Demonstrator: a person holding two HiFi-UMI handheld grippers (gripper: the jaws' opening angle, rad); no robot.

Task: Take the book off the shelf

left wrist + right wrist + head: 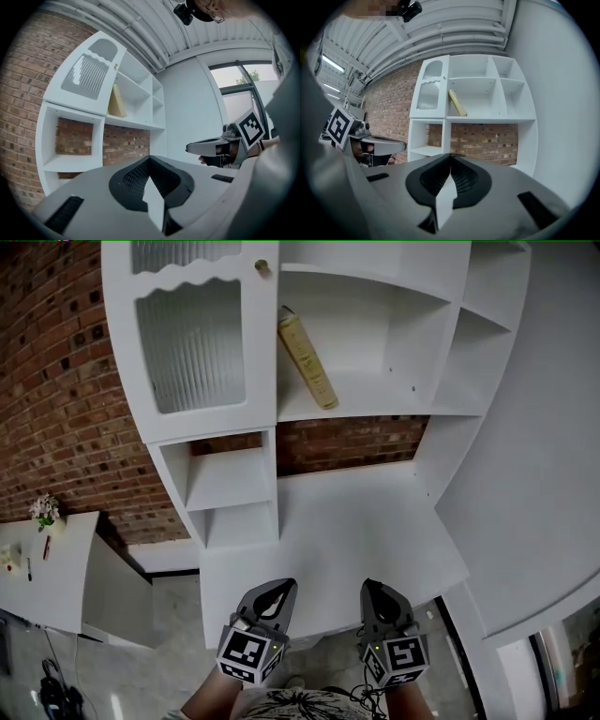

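A yellow book [308,358] leans tilted in the middle compartment of the white shelf unit [370,409]; the same book [116,101] [457,102] shows small in both gripper views. My left gripper [278,589] and right gripper [370,587] hang side by side low over the front of the white desk [328,531], far below the book. Both have their jaws pressed together with nothing between them [150,161] [450,157].
A ribbed glass cabinet door [192,343] with a brass knob [262,267] closes the compartment left of the book. Small open cubbies [230,484] sit under it. A brick wall [56,381] runs behind, and a low white table [47,568] with flowers stands at left.
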